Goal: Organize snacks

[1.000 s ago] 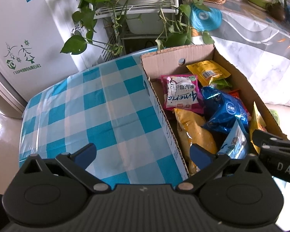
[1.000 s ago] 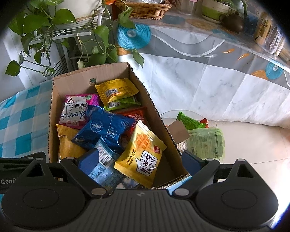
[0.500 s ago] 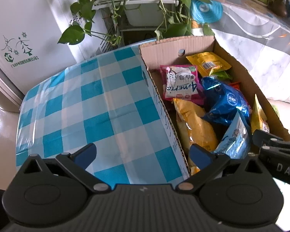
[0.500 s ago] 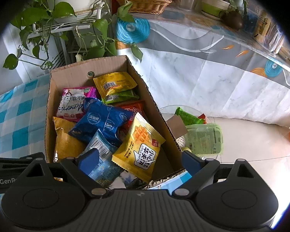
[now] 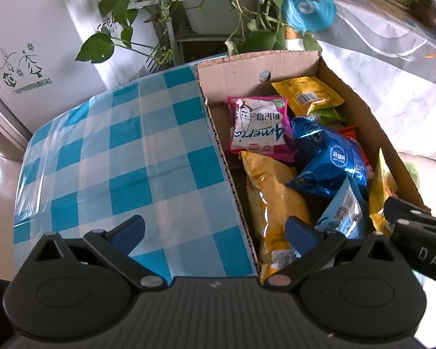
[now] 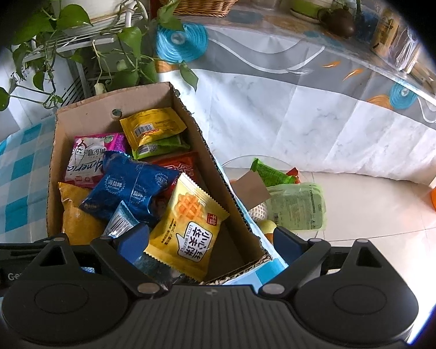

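The left gripper (image 5: 215, 229) has its two blue-tipped fingers (image 5: 130, 228) spread wide with nothing between them, one over the checked cloth and the other over the near end of the cardboard box (image 5: 226, 157). The right gripper (image 6: 209, 240) is likewise wide open and empty, one finger (image 6: 133, 238) just above the packets at the box's near end, the other past the box's right wall. The box stands on the desk (image 5: 116, 151), which is covered by a blue-and-white checked cloth, and it runs along the desk's right edge; its four walls stand up and its top is open. Inside it at least eight snack packets can be counted: a yellow waffle packet (image 6: 189, 229) leaning against the right wall, a light blue packet (image 6: 119, 222) standing on edge beside it, one dark blue foil bag (image 6: 130, 187), one long orange-yellow bag (image 5: 273, 200) along the left wall, one pink packet (image 5: 258, 126), one red packet (image 6: 180, 164), one green packet (image 6: 162, 144) and one yellow packet (image 6: 151, 128) at the far end. They overlap, so more may lie hidden beneath. To the left of the box the cloth lies bare up to the desk's curved far and left edges. To the right of the box, lower down, three more packets lie together: two green ones (image 6: 296, 206) and a red one mostly hidden.
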{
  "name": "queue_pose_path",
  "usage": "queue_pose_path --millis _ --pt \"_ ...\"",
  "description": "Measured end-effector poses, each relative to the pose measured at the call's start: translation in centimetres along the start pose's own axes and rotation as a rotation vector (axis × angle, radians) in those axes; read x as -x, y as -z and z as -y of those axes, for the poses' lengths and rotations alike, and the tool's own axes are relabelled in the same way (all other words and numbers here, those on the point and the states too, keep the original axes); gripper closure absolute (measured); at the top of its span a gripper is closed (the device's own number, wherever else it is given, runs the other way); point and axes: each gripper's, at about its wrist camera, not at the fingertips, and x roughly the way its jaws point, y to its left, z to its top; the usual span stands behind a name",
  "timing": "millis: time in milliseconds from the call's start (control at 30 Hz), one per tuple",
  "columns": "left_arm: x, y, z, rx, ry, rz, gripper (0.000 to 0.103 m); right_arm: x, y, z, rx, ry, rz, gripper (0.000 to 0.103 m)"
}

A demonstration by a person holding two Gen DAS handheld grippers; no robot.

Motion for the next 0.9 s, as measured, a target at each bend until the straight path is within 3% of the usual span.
queue_pose_path --millis 533,900 --pt "-0.4 -0.1 1.0 0.018 -0.010 -0.011 0.001 -0.7 -0.5 0.8 -0.007 0.002 -0.005 0.007" --pt "0.8 -0.1 -1.9 0.007 -0.002 0.035 0.001 0.7 -0.7 -1.0 0.029 -0.018 0.034 0.007"
